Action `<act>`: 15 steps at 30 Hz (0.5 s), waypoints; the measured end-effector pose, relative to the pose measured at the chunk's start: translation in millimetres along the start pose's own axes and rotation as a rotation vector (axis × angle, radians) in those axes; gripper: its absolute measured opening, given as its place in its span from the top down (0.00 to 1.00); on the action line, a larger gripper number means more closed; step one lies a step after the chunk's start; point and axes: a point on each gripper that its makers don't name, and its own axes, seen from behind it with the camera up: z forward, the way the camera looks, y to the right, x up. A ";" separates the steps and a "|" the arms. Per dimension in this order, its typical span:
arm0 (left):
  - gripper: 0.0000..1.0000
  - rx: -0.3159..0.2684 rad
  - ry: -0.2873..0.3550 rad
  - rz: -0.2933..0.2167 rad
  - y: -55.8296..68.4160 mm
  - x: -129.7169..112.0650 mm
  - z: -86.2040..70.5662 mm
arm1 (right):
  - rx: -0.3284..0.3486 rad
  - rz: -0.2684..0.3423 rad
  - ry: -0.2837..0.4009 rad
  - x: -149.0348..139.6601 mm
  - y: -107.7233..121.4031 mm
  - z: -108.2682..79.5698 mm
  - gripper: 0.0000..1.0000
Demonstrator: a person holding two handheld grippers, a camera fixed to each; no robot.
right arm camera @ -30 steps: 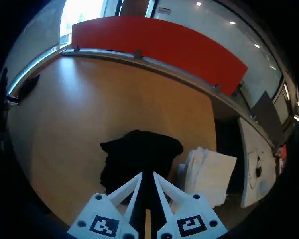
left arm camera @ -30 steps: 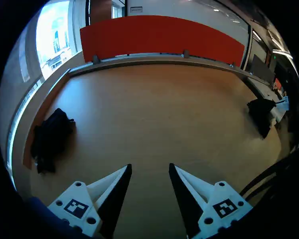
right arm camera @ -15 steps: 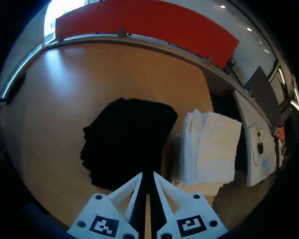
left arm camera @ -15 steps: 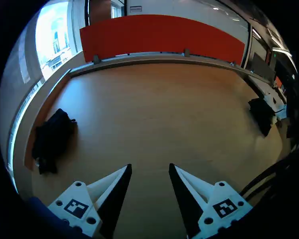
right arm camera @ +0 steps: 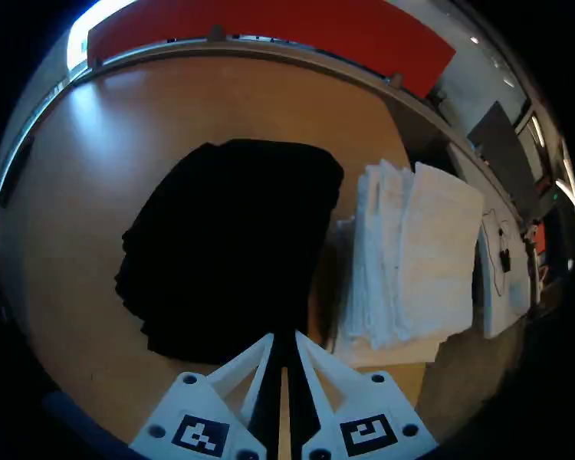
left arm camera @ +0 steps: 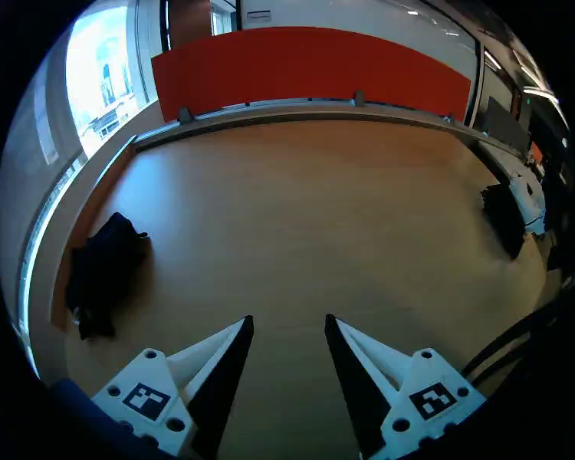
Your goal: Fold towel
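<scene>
A black towel (right arm camera: 226,245) lies spread on the wooden table (right arm camera: 80,192) in the right gripper view. My right gripper (right arm camera: 284,336) is shut, with its tips at the towel's near edge and dark cloth showing in the narrow slit between them. In the left gripper view the left gripper (left arm camera: 287,322) hangs open over bare wood, with nothing between its fingers. Far off at that view's right edge are the same black towel (left arm camera: 506,222) and the white stack (left arm camera: 534,203).
A stack of folded white towels (right arm camera: 418,253) lies just right of the black one, close to the table's right edge. A dark bundle (left arm camera: 100,272) sits by the left edge near the window. An orange divider (left arm camera: 310,65) lines the far side.
The right gripper has come down and closer over the black towel, which has gone from a heap to lying flat and broad. The left gripper has barely moved.
</scene>
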 end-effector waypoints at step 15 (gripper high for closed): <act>0.32 -0.006 -0.003 0.013 2.7 3.1 2.6 | -0.018 -0.020 0.017 0.2 1.9 -0.6 0.84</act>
